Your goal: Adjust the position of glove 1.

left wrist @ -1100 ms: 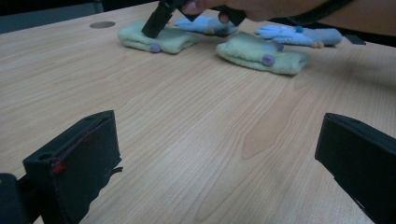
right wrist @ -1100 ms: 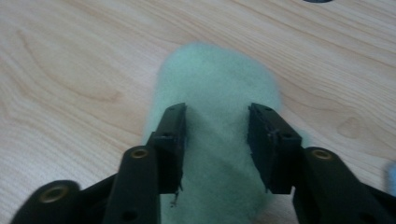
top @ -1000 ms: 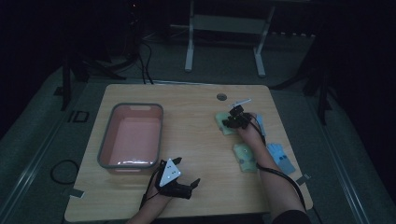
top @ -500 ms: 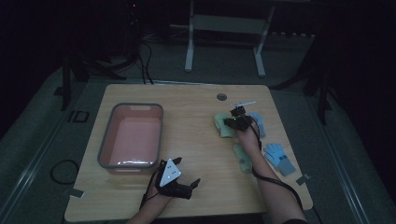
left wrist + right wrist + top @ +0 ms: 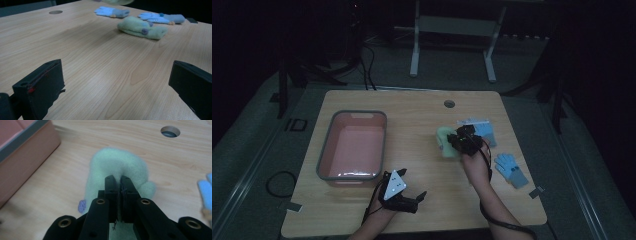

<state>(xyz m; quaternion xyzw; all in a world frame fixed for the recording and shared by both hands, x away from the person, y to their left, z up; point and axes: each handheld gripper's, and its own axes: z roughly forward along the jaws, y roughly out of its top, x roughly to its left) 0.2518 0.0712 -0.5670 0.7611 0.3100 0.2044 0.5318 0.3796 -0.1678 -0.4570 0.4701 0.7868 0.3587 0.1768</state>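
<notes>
Right claw [image 5: 119, 185] pinches the soft, light green glove [image 5: 117, 170] by its fluffy middle; left claw [image 5: 120, 82] rests open.

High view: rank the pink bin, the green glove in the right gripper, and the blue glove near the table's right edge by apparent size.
1. pink bin, clearly largest.
2. and 3. green glove and blue glove: look alike; the right gripper hides part of the green one, so no ranking.

A tub [image 5: 352, 150] was set on the left part of the counter [image 5: 422, 200]. Right of the tub, a glove [image 5: 445, 142] was held in the right gripper [image 5: 459, 142]. Two more gloves [image 5: 478, 129] [image 5: 511, 170] lay farther right of the tub. The left gripper [image 5: 419, 197] was placed just in front of the tub.
</notes>
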